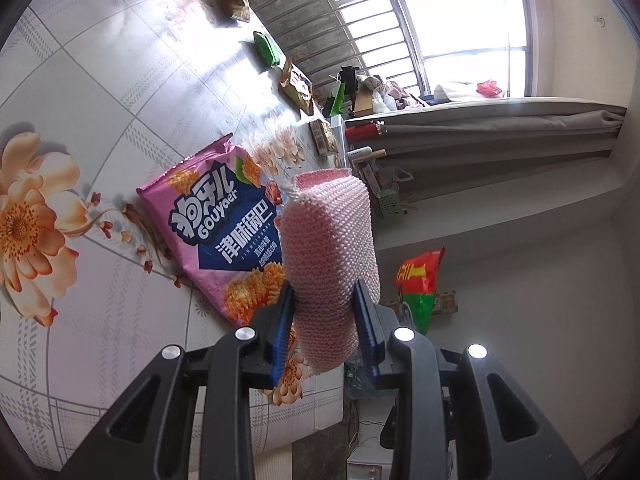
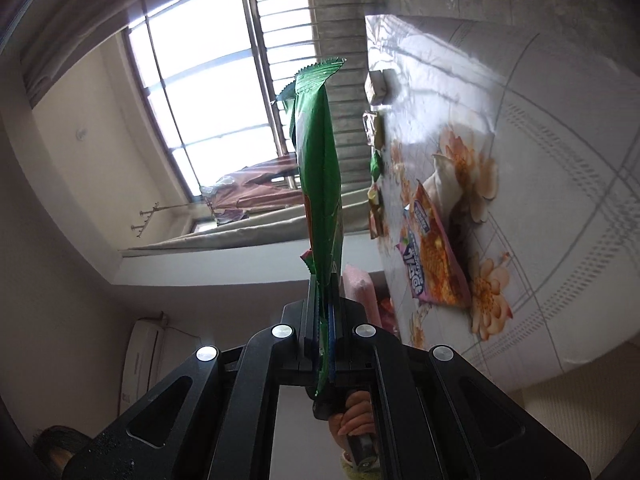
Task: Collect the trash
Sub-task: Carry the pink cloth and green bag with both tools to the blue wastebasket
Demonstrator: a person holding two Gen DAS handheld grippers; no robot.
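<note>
Right tool (image 2: 325, 312) clenched on green snack wrapper (image 2: 320, 168): light, limp, slippery film, best pinched at crimped end; left tool (image 1: 325, 312) grasping pink sponge (image 1: 332, 256), soft, compressible

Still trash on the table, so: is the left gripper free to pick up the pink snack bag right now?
Probably not: the left gripper is shut on a pink sponge, so nothing fits between its fingers. The pink snack bag lies uncovered on the table.

A: What can't you make out?
B: My left claw (image 1: 323, 312) and the pink basket (image 1: 330, 256) cover part of the pink snack bag (image 1: 216, 216); far wrappers (image 1: 298, 86) are too small.
</note>
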